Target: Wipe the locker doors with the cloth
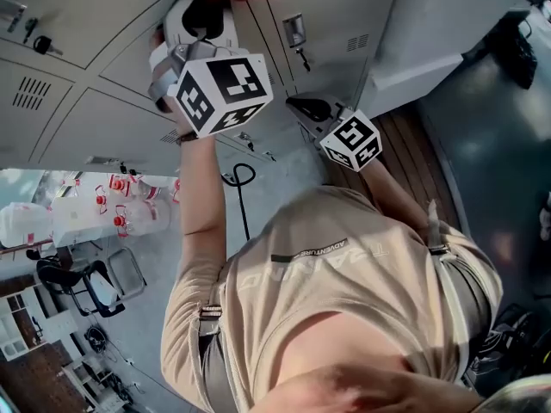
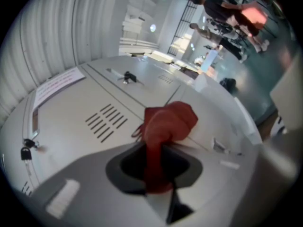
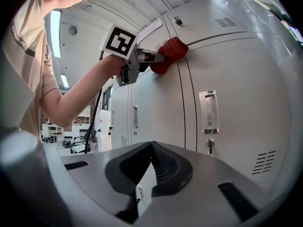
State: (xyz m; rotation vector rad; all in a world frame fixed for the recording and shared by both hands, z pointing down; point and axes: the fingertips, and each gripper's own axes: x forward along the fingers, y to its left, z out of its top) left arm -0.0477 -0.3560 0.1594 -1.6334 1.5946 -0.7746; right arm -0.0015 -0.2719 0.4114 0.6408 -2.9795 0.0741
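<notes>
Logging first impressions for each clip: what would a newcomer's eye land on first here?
The red cloth stands out first, clamped in the left gripper and held against the pale grey locker doors, high up by a seam between them. Next comes the right gripper, lower down, its jaws together on nothing, facing the doors.

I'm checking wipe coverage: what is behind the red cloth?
The red cloth, clamped in the left gripper, lies against a pale locker door; the patch of door right behind it is covered.
</notes>
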